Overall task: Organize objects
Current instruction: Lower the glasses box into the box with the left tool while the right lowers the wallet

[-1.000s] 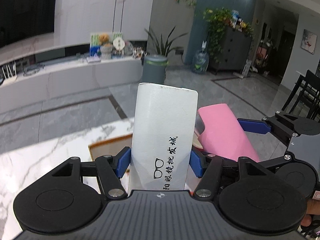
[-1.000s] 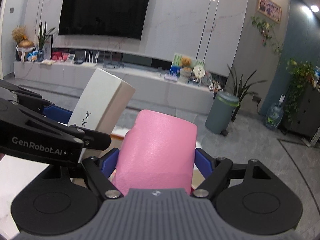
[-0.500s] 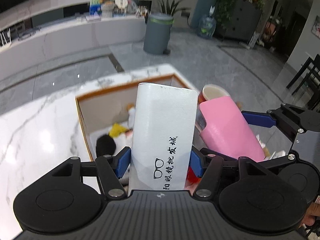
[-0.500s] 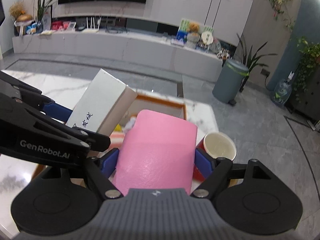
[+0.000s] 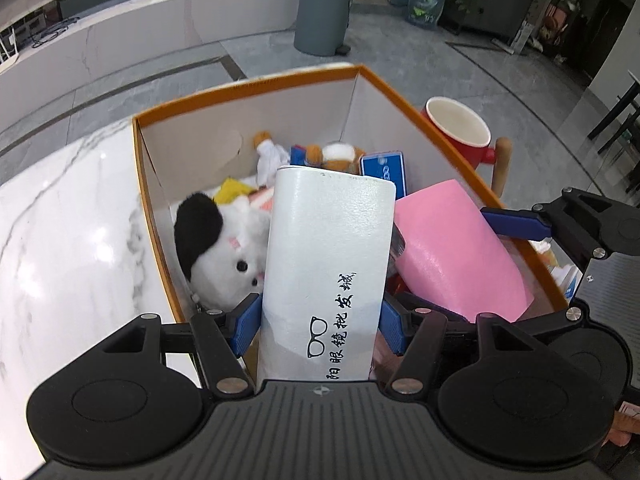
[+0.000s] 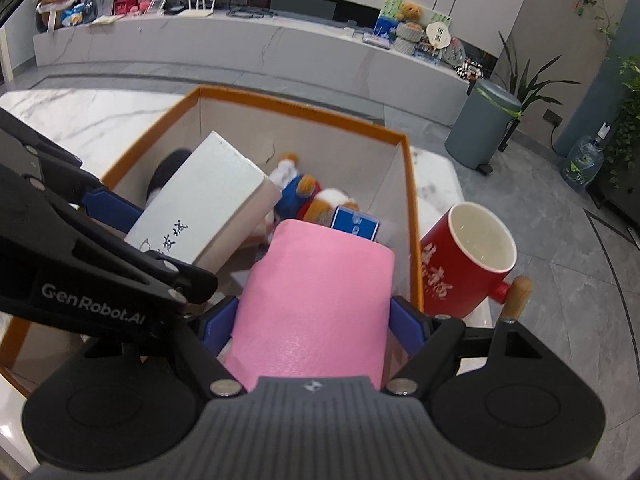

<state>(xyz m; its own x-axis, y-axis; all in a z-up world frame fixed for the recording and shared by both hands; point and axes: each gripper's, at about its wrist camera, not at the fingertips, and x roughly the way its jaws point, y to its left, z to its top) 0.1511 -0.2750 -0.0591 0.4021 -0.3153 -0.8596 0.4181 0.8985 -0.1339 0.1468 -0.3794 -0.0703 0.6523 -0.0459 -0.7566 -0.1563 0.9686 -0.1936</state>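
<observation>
From the left wrist camera, the left gripper (image 5: pixel 320 326) clamps a white glasses case (image 5: pixel 328 264) between its blue pads, the case printed with black characters and a small spectacles drawing. The case hangs over an open orange-rimmed box (image 5: pixel 140 184) that stands on a white marble table (image 5: pixel 60 240). Inside the box lie a white plush toy with a black ear (image 5: pixel 224 248), a smaller brown and white plush toy (image 5: pixel 336 154) and a blue card box (image 5: pixel 382 170). To the right, the right gripper (image 5: pixel 460 308) holds a pink case (image 5: pixel 452 252) just beside the white one, also above the box. A red mug (image 5: pixel 460 132) with a wooden handle stands outside the box's right wall.

From the right wrist camera, the right gripper (image 6: pixel 312 328) grips the pink case (image 6: pixel 316 304) on both sides, over the near part of the box (image 6: pixel 412 216). The left gripper (image 6: pixel 132 240) reaches in from the left with the white glasses case (image 6: pixel 208 208) tilted over the box interior; whether the two cases touch is hard to tell at this angle. The brown and white plush toy (image 6: pixel 320 200) and the blue card box (image 6: pixel 356 224) sit past the pink case. The red mug (image 6: pixel 464 264) stands just beside the box's right wall on the table (image 6: pixel 80 116).
</observation>
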